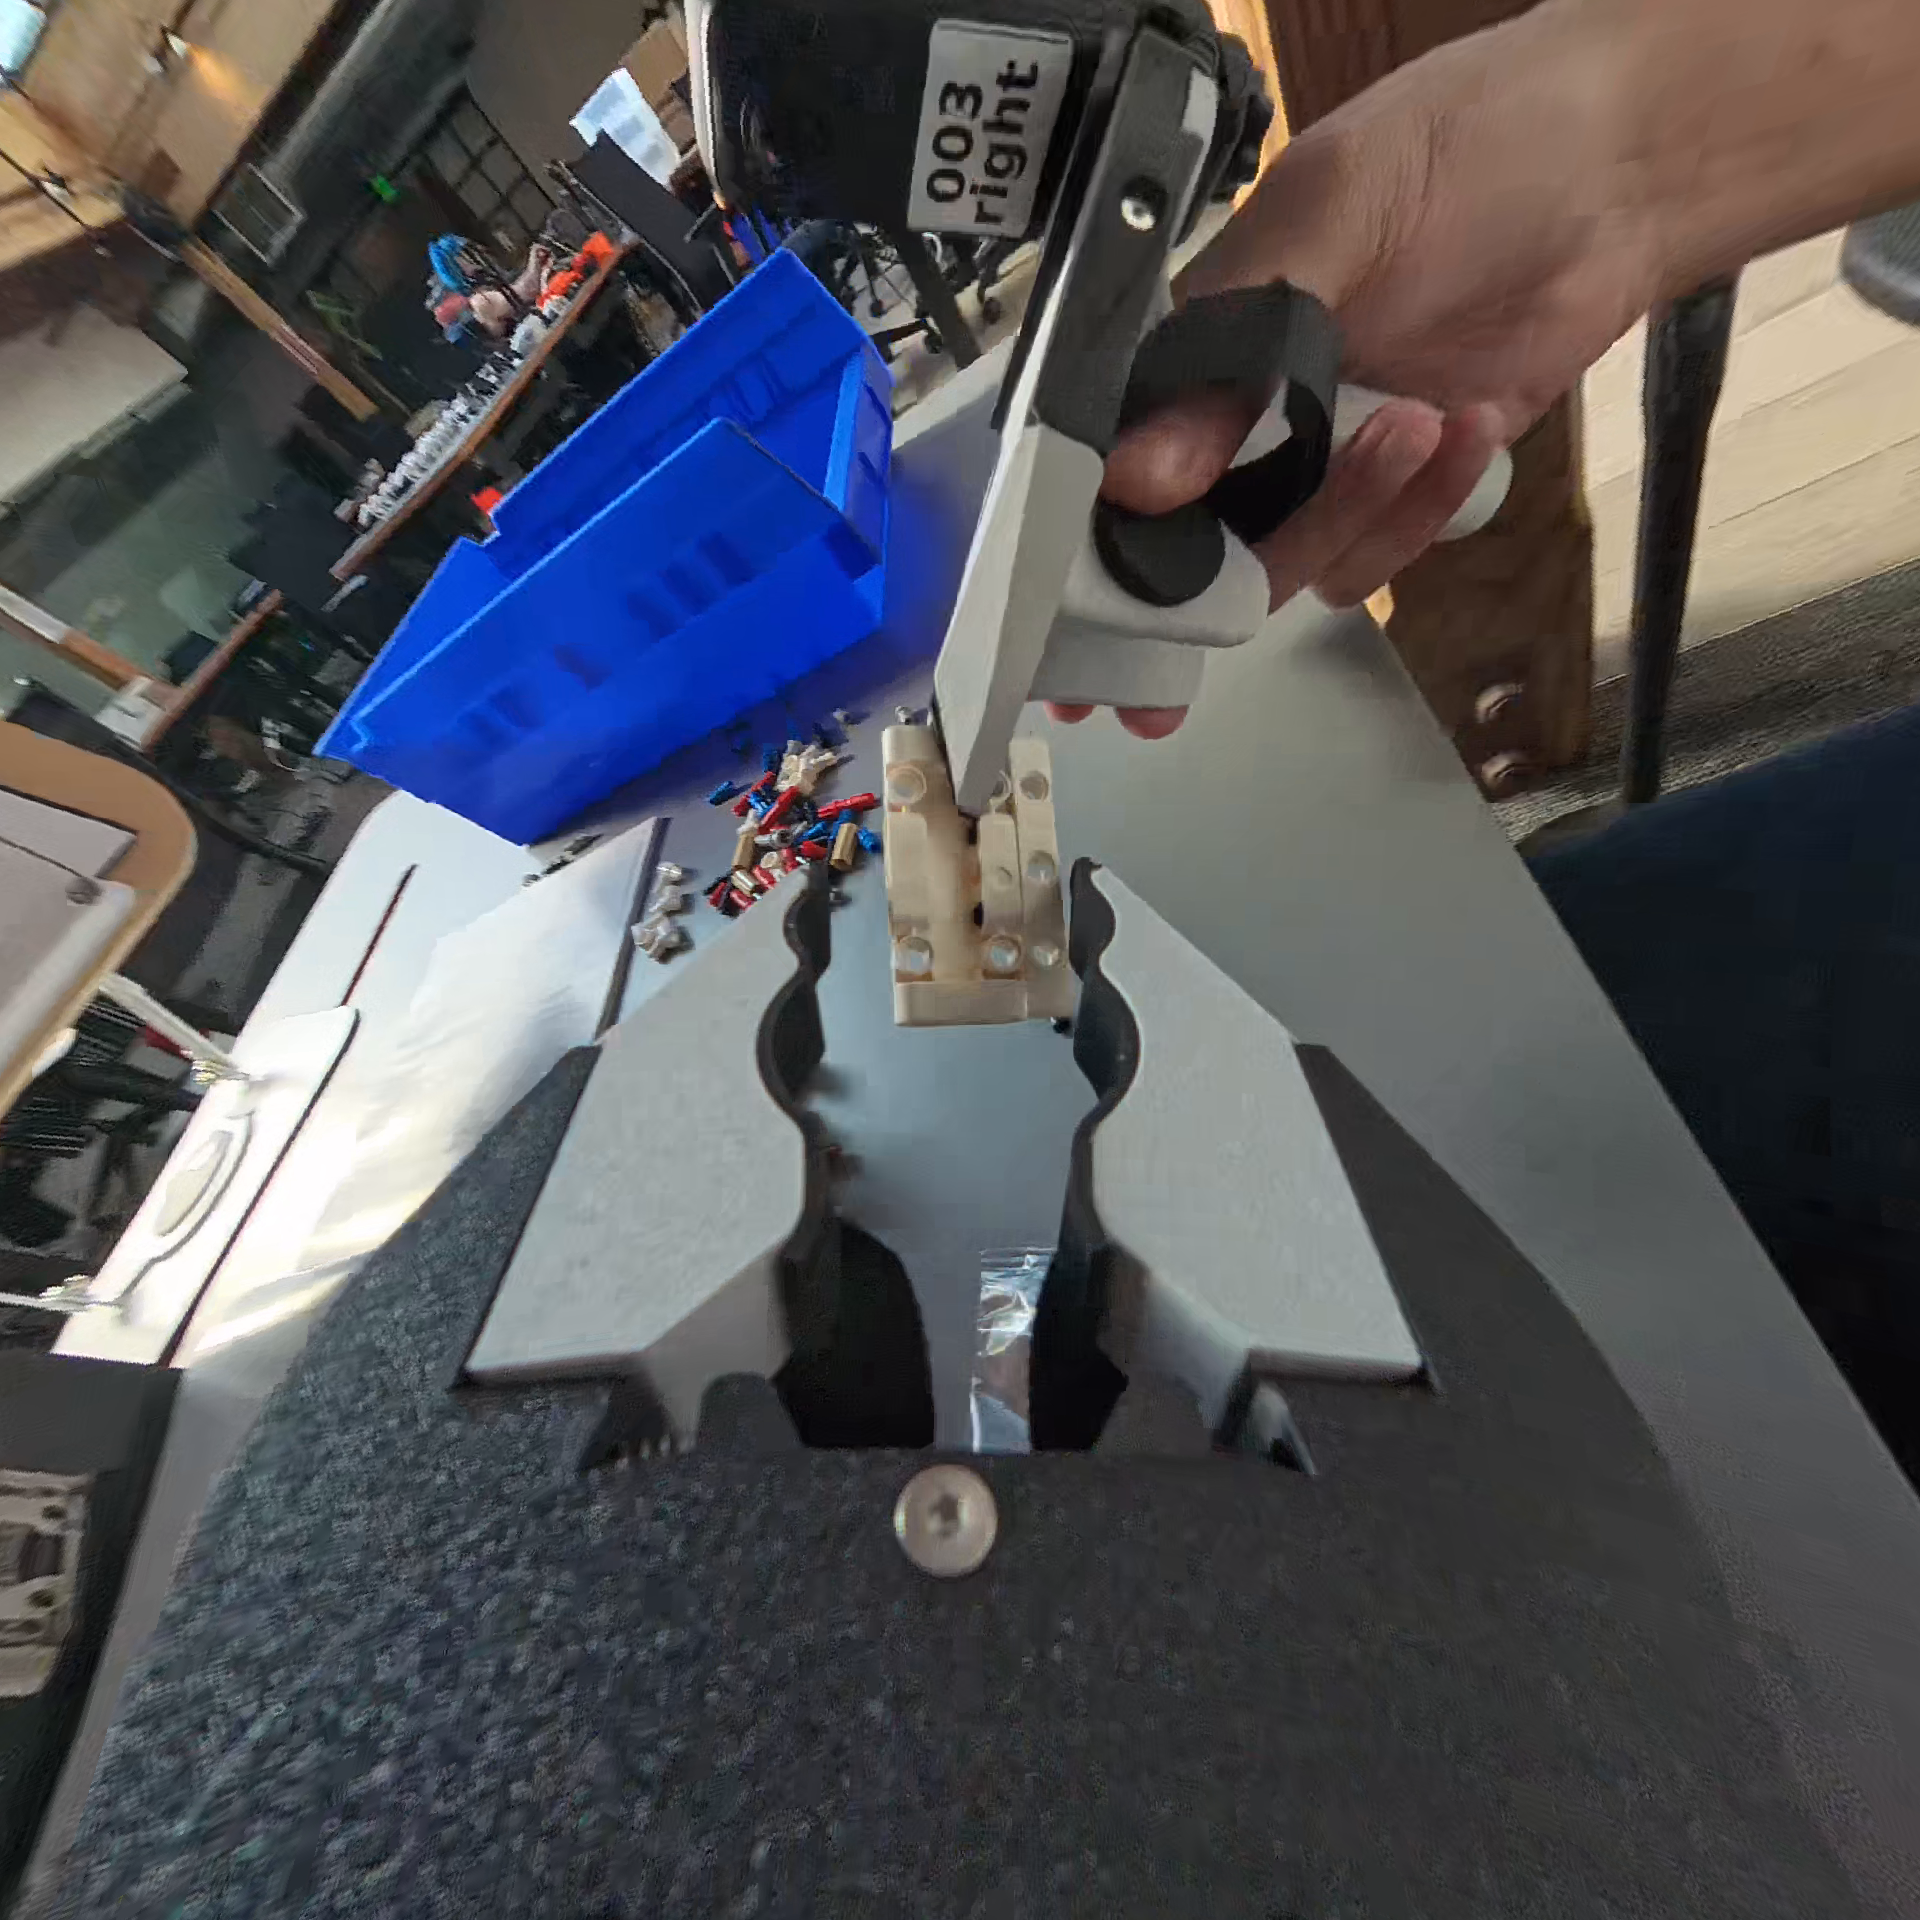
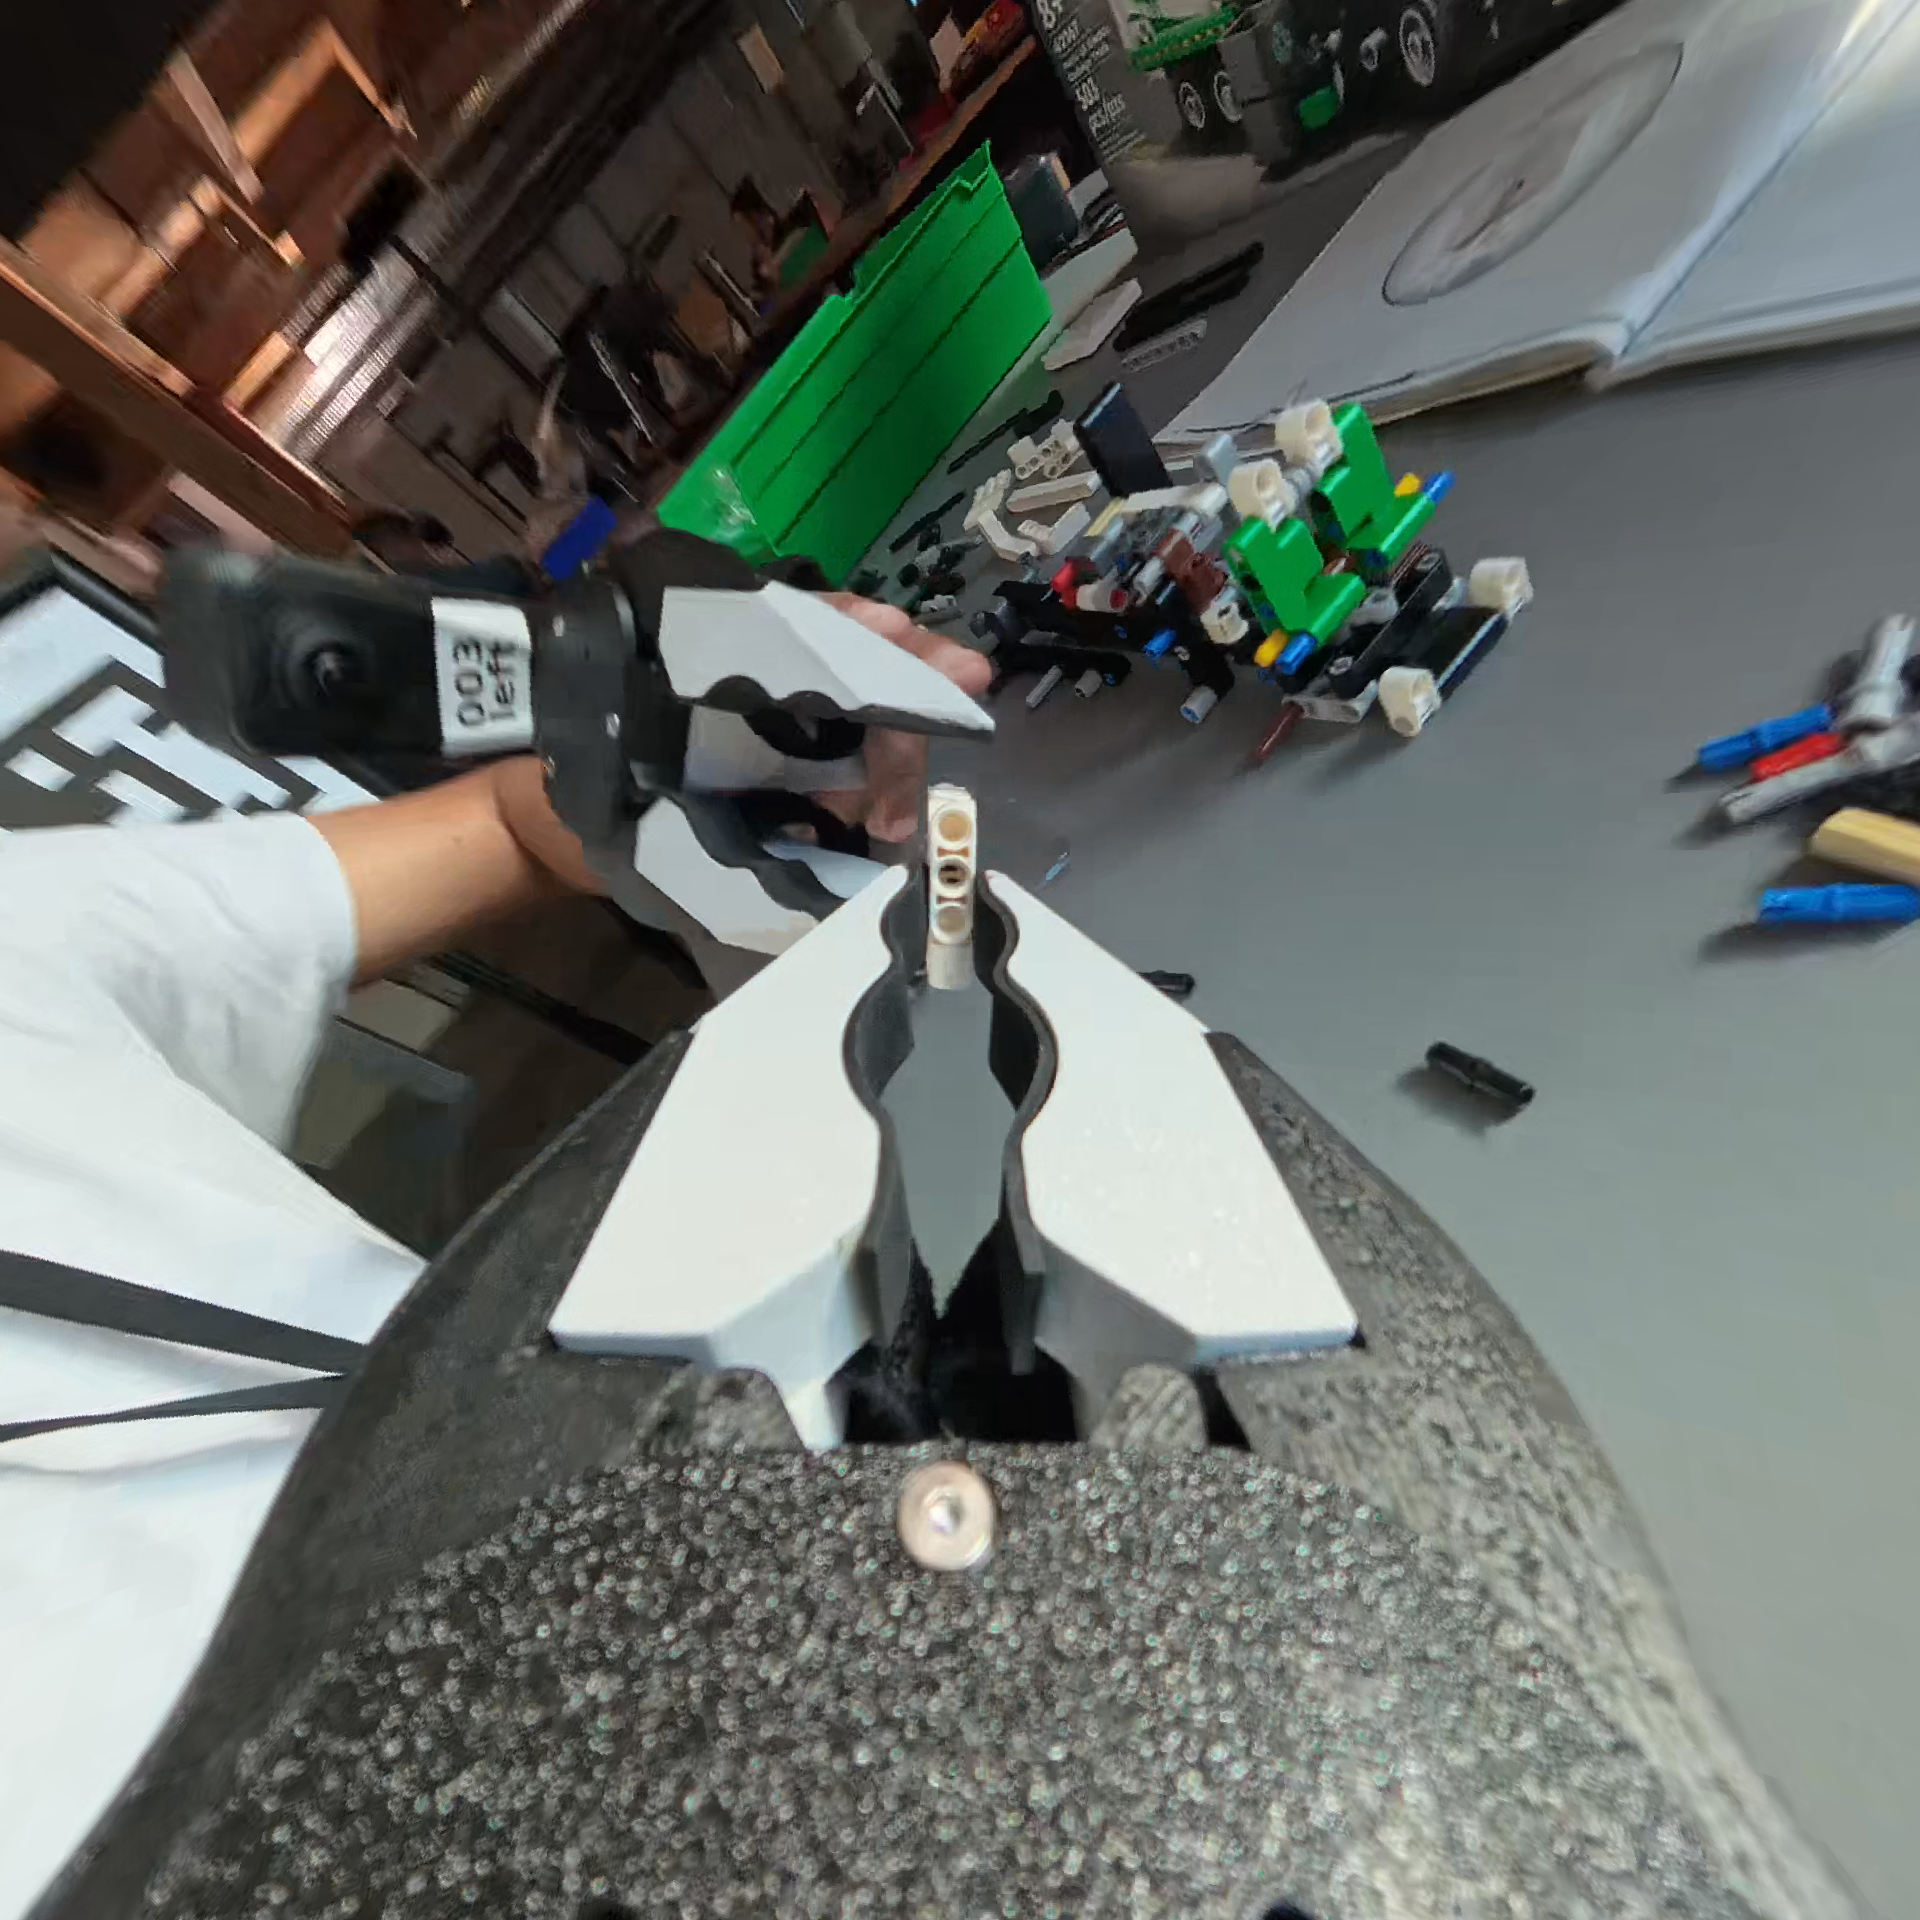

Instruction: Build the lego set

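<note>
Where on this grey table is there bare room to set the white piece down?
Bare table lies right of the right gripper, between the lone black pin and the blue pin. Crowded: around the half-built model and the loose pins by the blue bin.

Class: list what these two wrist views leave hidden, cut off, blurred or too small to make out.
- Cream block assembly: in the left view the right gripper covers where the fingertips grip it.
- Small pegs: too small to sort, left view.
- Blue bin: its inside faces away.
- Left gripper: motion-blurred in the right view.
- Open booklet: cut off by the edge.
</note>
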